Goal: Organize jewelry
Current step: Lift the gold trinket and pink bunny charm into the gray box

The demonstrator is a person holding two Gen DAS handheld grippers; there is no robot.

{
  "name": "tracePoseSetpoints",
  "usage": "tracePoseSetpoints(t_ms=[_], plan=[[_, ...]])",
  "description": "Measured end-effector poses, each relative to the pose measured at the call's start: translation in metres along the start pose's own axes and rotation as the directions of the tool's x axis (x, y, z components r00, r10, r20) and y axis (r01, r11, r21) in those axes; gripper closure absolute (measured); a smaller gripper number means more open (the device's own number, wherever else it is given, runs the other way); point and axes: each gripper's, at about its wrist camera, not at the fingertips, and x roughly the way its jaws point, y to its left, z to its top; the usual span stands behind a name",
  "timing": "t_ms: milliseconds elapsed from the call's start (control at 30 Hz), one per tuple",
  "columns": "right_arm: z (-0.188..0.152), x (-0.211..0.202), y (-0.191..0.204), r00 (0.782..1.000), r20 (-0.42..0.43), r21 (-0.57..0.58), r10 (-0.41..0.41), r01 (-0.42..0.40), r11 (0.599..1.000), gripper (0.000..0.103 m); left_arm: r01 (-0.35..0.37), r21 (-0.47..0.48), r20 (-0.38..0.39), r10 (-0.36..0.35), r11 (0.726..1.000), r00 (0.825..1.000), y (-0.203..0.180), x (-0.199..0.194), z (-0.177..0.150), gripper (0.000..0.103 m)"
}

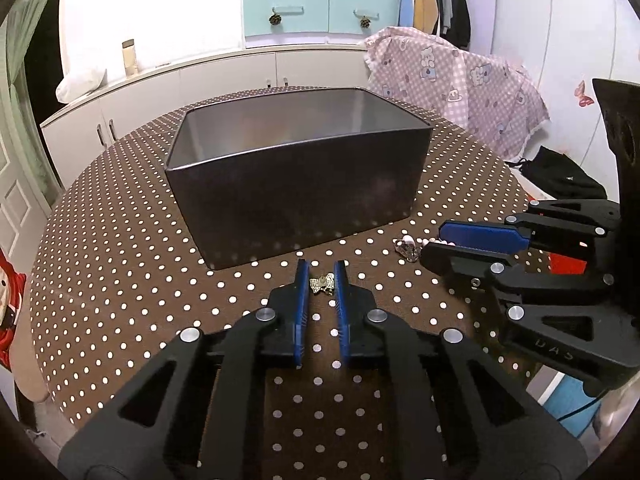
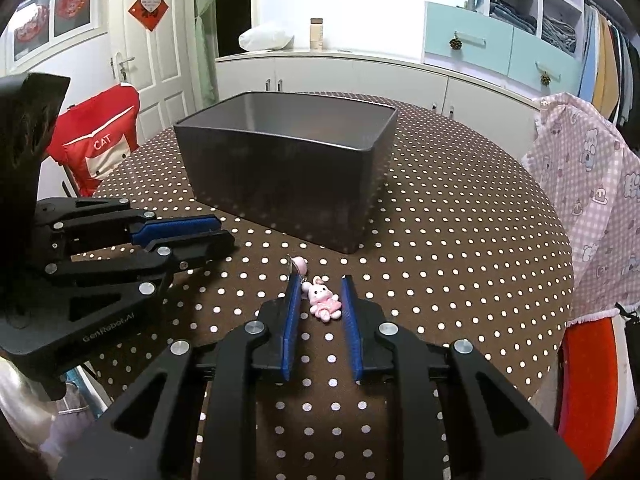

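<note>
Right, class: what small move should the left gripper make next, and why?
Probably lift the left gripper straight up a little. Its pads look closed on the gold bow, which sits low at the table. The box just behind stands much taller, so the bow likely has to rise before it can pass over the rim.

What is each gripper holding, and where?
Left gripper pinches the gold bow charm by its sides; right gripper pinches the pink bunny charm across its body.

Small gold bow brooch [image 1: 322, 284] lies flat near the dark open box [image 1: 296, 184]; pink bunny charm [image 2: 324, 300] lies to its right.
</note>
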Motion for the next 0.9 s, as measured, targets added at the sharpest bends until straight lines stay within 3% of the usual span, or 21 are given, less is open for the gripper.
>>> tracePoseSetpoints(t_ms=[900], plan=[[0.044, -0.031, 0.002, 0.989, 0.145, -0.001, -0.006, 0.006, 1.000, 0.085, -0.031, -0.013, 0.133, 0.032, 0.999, 0.991, 0.004, -0.037, 0.027, 0.090]])
